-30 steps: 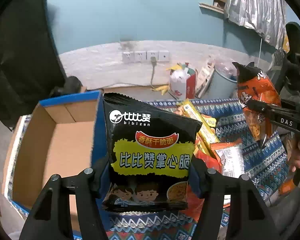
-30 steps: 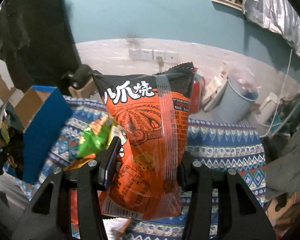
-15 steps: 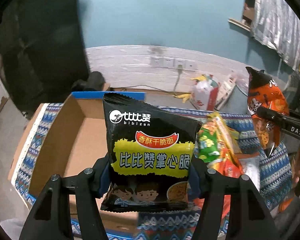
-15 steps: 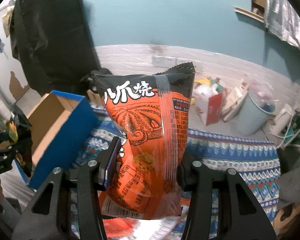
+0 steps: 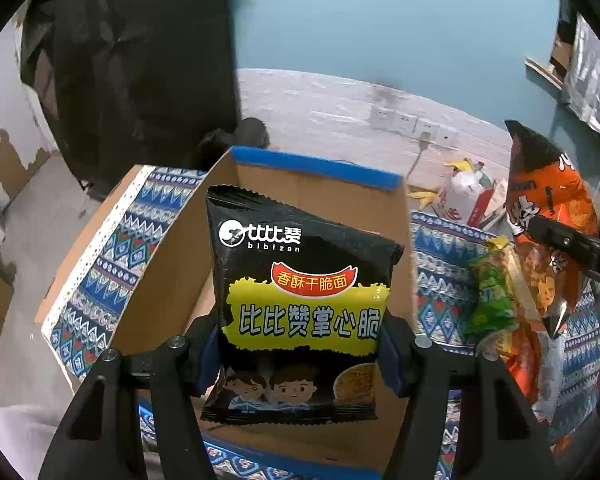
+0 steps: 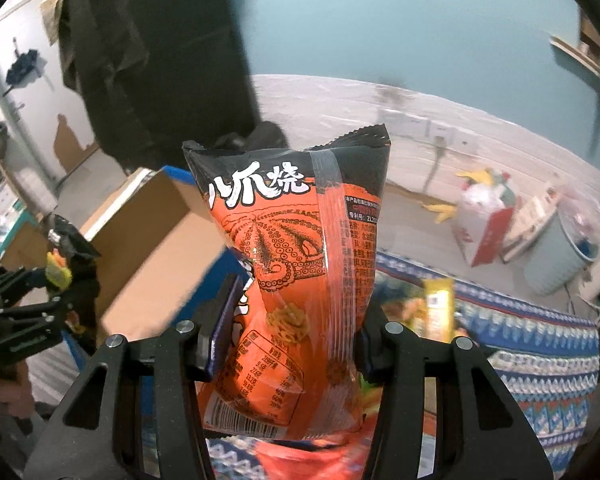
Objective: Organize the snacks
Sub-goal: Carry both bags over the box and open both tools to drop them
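Observation:
My left gripper [image 5: 298, 354] is shut on a black noodle-snack bag [image 5: 300, 300] with a yellow label, held upright over the open cardboard box [image 5: 168, 276] with a blue rim. My right gripper [image 6: 290, 346] is shut on an orange octopus-print snack bag [image 6: 300, 264], held upright to the right of the box [image 6: 148, 240]. That orange bag [image 5: 548, 200] also shows at the right edge of the left wrist view. The left gripper with its black bag [image 6: 66, 256] appears at the far left of the right wrist view.
The box stands on a patterned blue cloth [image 5: 440, 292]. Several loose snack packs, one green [image 5: 494, 292] and one yellow [image 6: 438, 308], lie on the cloth right of the box. A pale bucket [image 6: 556, 264] and a red-and-white bag [image 6: 484, 228] stand on the floor behind.
Both grippers have swung left with their bags. The box has come to sit directly behind the black bag, and it now fills more of the right wrist view.

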Demonstrator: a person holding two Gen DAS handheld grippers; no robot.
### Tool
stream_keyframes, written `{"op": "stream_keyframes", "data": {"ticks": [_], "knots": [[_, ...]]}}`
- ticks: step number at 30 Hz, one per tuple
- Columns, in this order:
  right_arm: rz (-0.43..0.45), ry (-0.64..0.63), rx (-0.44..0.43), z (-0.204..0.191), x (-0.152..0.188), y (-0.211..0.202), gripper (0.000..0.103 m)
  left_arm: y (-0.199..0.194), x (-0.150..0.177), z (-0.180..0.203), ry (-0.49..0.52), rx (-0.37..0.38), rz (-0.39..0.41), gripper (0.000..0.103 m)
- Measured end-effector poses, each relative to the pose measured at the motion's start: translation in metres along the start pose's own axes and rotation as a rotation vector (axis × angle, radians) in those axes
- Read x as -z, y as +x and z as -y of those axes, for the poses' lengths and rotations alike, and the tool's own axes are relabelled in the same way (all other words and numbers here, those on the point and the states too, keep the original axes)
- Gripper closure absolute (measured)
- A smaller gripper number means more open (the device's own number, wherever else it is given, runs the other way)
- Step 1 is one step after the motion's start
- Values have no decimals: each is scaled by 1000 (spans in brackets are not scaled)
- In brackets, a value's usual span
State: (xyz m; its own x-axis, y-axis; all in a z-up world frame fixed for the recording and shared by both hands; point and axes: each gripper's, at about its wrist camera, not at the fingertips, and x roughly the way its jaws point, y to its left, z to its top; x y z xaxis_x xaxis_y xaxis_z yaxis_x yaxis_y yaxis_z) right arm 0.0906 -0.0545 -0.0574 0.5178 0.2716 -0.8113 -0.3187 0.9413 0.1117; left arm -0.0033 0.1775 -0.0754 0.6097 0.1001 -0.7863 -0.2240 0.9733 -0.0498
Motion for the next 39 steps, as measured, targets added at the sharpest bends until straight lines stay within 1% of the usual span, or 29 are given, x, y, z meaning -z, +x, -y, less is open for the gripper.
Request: {"op": "stream_keyframes", "data": {"ticks": [7,12,15,18,21,24,28,31,35,39], "knots": [[-24,-34,-80,-45,-12,24,54,16,5,-23,-45,-20,-31,38],[-50,-61,-119,-72,-14,41,54,18,6,-34,-66,-47,-51,38],[-56,-89,-143,-88,-16,46,54,14,6,-39,-65,-54,-47,38],[-68,-101,-164,-96,-19,51,54,8,6,-43,-68,-79,-40,29],[-72,-109,-181,-106,-21,55,54,1,5,-49,-78,-87,-27,28],[-73,-119,-197,-115,-24,61,54,-5,4,-54,-82,-113,-15,24],[-90,-136,-214,-128,-25,69,54,-10,4,-58,-90,-122,-10,24],[-118,-144,-229,-136,-22,79,53,-10,5,-60,-89,-125,-10,24],[-144,-124,-246,-135,-18,86,51,-11,5,-59,-88,-123,-8,24],[-132,-121,-237,-133,-19,81,43,-12,5,-57,-84,-115,-5,24]]}}
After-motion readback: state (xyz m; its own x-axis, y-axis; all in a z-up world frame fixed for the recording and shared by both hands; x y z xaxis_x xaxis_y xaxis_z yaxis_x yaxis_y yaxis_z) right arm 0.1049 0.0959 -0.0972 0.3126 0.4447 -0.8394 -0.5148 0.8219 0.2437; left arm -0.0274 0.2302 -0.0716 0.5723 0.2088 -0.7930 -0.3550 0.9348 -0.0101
